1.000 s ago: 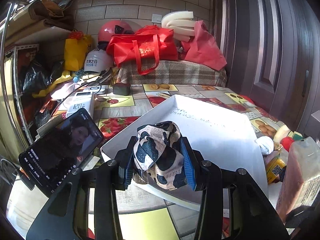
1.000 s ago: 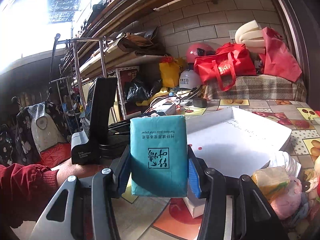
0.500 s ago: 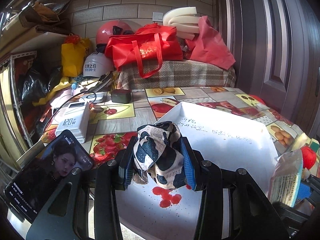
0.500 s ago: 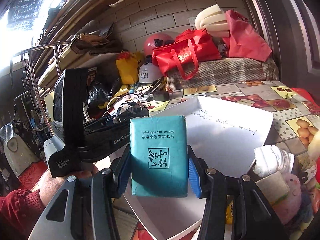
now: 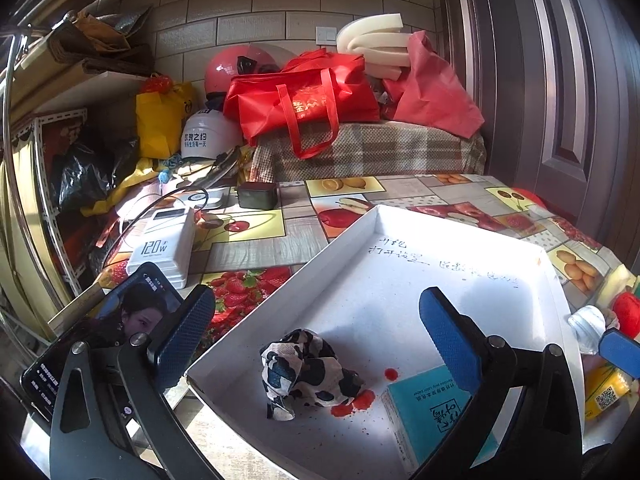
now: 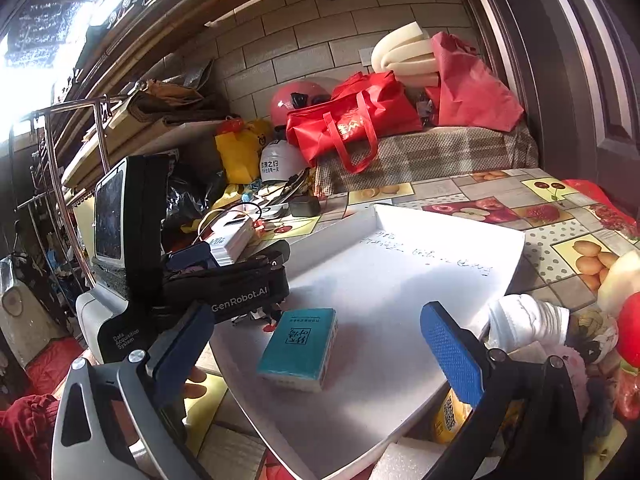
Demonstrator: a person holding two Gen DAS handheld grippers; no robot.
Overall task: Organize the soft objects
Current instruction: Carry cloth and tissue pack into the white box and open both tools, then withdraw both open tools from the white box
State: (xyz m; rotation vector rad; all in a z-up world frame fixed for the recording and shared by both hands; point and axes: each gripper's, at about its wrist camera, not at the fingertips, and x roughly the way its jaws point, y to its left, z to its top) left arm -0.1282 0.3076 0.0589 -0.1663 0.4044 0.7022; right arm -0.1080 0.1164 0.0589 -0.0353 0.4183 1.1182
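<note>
Teal tissue pack (image 6: 298,348), lengthwise toward wall

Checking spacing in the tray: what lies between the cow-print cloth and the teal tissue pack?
Only bare white tray floor with a few red spots lies between the cloth and the pack, seen in the left wrist view.

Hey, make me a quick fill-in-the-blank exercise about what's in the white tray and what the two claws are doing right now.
1. The cow-print cloth lies inside the white ____.
2. The tissue pack lying in the tray is coloured ____.
3. The left claw and the right claw both stand ____, holding nothing.
4. The red stains are right beside the ____.

Missing words: tray; teal; open; cloth
</note>
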